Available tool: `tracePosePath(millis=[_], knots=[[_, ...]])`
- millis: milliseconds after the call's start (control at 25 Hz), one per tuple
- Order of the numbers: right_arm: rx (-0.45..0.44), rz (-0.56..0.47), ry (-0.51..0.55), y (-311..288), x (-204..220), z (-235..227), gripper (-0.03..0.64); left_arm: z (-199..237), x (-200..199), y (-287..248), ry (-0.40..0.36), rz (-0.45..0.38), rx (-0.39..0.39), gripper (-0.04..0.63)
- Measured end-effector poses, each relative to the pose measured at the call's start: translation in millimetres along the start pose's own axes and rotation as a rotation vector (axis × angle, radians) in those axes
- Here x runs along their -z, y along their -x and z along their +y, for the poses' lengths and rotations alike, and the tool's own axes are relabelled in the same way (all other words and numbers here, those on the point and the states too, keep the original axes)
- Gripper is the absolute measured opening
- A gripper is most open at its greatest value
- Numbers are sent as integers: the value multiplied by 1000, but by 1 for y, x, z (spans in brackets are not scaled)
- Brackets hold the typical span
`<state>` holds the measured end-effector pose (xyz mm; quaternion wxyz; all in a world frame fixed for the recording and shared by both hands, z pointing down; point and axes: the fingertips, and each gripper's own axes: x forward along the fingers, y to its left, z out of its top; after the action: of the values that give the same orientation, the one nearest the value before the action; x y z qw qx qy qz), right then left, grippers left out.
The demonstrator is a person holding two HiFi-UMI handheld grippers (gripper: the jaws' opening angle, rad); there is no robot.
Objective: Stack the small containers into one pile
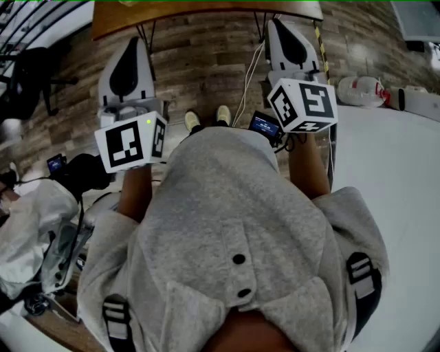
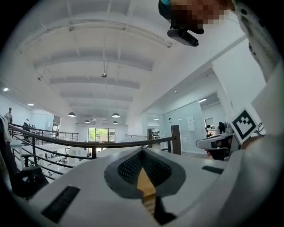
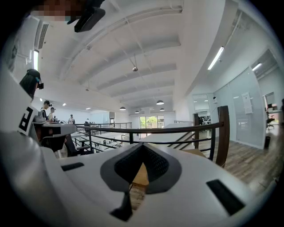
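No small containers show in any view. In the head view a person in a grey top stands and holds both grippers level in front of the body. The left gripper [image 1: 135,42] and the right gripper [image 1: 278,26] both point toward a wooden table [image 1: 206,15] at the top edge. The left gripper [image 2: 143,151] has its jaws closed together with nothing between them, and only a bit of tabletop shows past the tips. The right gripper [image 3: 142,147] is likewise shut and empty. Each carries a marker cube [image 1: 130,143].
The person's shoes [image 1: 205,118] stand on a plank floor just short of the table. Bags and cables [image 1: 41,227] lie at the left. White gear [image 1: 361,91] sits at the right. A dark railing [image 2: 88,144] crosses both gripper views, with people at desks [image 3: 44,111] beyond.
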<state>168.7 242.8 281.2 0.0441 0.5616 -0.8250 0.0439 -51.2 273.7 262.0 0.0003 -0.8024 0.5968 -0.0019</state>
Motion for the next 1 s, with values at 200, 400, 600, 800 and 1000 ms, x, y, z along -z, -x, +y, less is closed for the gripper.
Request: tracePosePath(millis=[200,400,600,800,1000], knots=[[3,-2,8,-2,-1,15,11,15,1,6,7,6,-7,12],[-10,-13,-21,-4,0,40,11,39,3,18,21,3,-10,12],[-13,12,-6,-5,10,66,11,60,9,33,41,4,-13,12],[-20,19,2,-10,9,94,11,84,9,44,50,3,0,12],[-42,19,30,-11,5,111,11,95,6,53,56,-2,-5,12]])
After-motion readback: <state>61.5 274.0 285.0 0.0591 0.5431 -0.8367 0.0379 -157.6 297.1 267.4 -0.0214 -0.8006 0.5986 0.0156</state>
